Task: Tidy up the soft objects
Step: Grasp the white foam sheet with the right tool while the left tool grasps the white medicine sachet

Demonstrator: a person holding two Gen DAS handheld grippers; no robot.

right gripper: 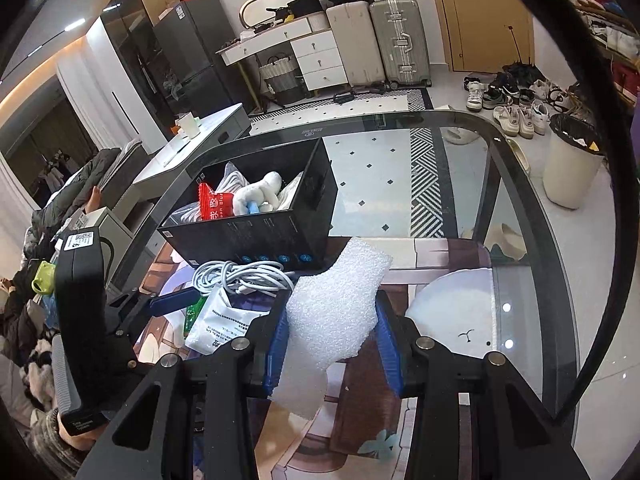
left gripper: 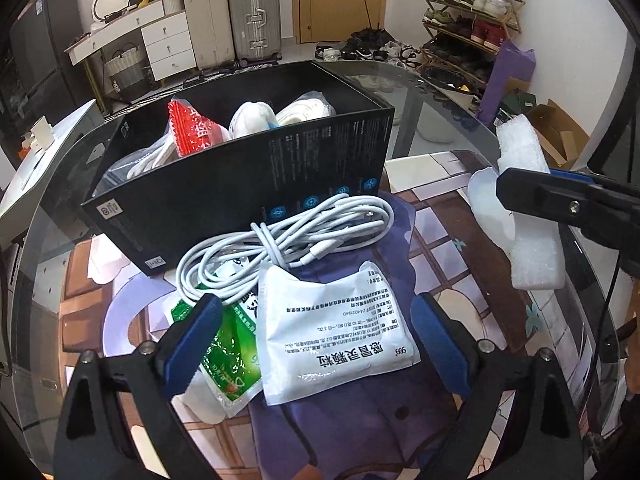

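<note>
A black box [left gripper: 256,176] [right gripper: 256,236] stands on the glass table and holds a red packet [left gripper: 190,130], a white plush toy [right gripper: 260,194] and white cables. In front of it lie a coiled white cable [left gripper: 288,236], a white medicine sachet [left gripper: 336,328] and a green sachet [left gripper: 228,356]. My left gripper [left gripper: 316,344] is open, its fingers on either side of the white sachet, just above it. My right gripper [right gripper: 332,344] is shut on a piece of white foam [right gripper: 336,312] [left gripper: 528,216], held above the mat to the right of the box.
A printed mat [left gripper: 448,216] covers the near part of the round glass table [right gripper: 460,152]. A white bin [right gripper: 572,160], shoes and suitcases [right gripper: 376,40] stand on the floor beyond. A white cabinet [right gripper: 192,148] is at the left.
</note>
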